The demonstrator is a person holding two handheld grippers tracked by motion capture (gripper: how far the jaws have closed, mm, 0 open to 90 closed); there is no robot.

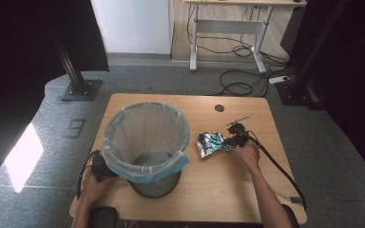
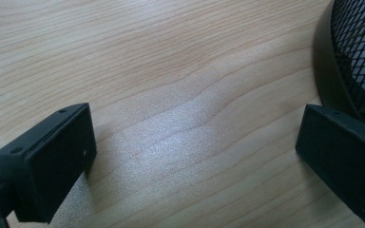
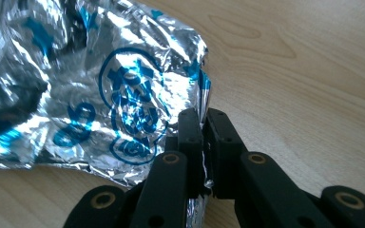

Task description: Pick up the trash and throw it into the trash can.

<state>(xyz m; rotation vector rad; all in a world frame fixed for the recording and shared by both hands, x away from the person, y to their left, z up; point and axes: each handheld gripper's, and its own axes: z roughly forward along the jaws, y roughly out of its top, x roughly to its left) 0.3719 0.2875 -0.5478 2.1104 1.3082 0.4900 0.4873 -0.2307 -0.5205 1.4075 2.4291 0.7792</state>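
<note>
Closest to my right gripper's camera are its two black jaws [image 3: 203, 137], pressed together on the edge of a crinkled silver wrapper [image 3: 100, 90] with blue print; a thin strip of the foil shows pinched in the slit between them. Most of the wrapper spreads away from the jaws to the left in that view, its lower edge lying on the wooden table [image 3: 313, 61]. From the high view I see the same thing: the right gripper [image 1: 232, 141] sits at the right-hand end of the wrapper [image 1: 210, 143], my right hand [image 1: 247, 153] behind it, and the wrapper lies on the table just to the right of the bin, close to it but apart from it as far as I can tell. My left gripper [image 2: 195, 156] is a different story: its jaws stand wide apart with bare table between them and nothing in their grasp. One jaw is right up against the dark mesh wall of the bin [image 2: 361, 57], though I cannot tell whether it touches. In the high view the left gripper [image 1: 100, 167] sits low at the left side of the bin [image 1: 145, 137], with my left hand [image 1: 94, 186] just behind it. That bin is a round mesh basket lined with a pale bag folded over its rim, standing left of the table's middle.
</note>
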